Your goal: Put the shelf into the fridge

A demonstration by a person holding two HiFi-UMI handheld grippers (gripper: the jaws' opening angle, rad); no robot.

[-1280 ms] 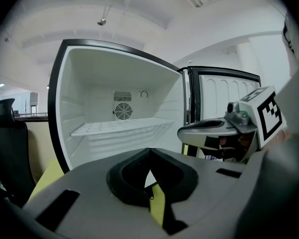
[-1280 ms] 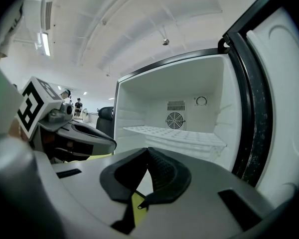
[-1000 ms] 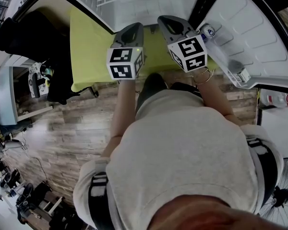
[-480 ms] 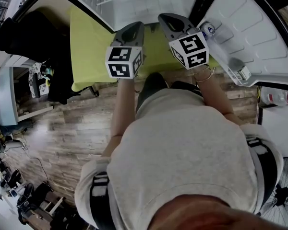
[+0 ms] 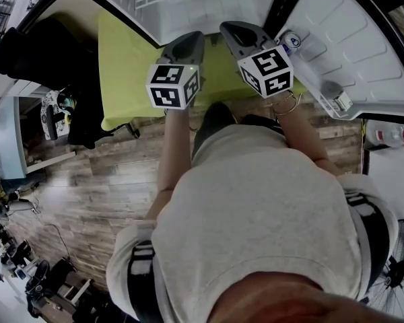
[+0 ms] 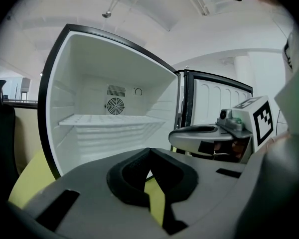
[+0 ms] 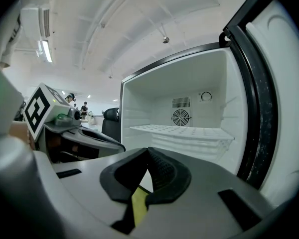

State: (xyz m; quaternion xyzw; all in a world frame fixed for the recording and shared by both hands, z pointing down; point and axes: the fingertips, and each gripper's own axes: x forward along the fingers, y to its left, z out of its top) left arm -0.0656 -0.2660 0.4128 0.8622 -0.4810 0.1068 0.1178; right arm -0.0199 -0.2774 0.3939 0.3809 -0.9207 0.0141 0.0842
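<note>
Your left hand-held gripper (image 6: pixel 149 156) and right hand-held gripper (image 7: pixel 147 156) are both closed and empty, in front of the open fridge (image 6: pixel 84 63). The white shelf (image 6: pixel 107 119) lies level inside. If an edge has missed its ledge, it could tip under a nudge.

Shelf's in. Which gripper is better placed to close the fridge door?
Right, likely: the right gripper sits beside the open door; the left gripper is farther away. Both are shut, empty.

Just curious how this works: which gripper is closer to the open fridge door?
Right. The right gripper is next to the open fridge door; the left gripper sits on the right one's other side, farther from the door.
</note>
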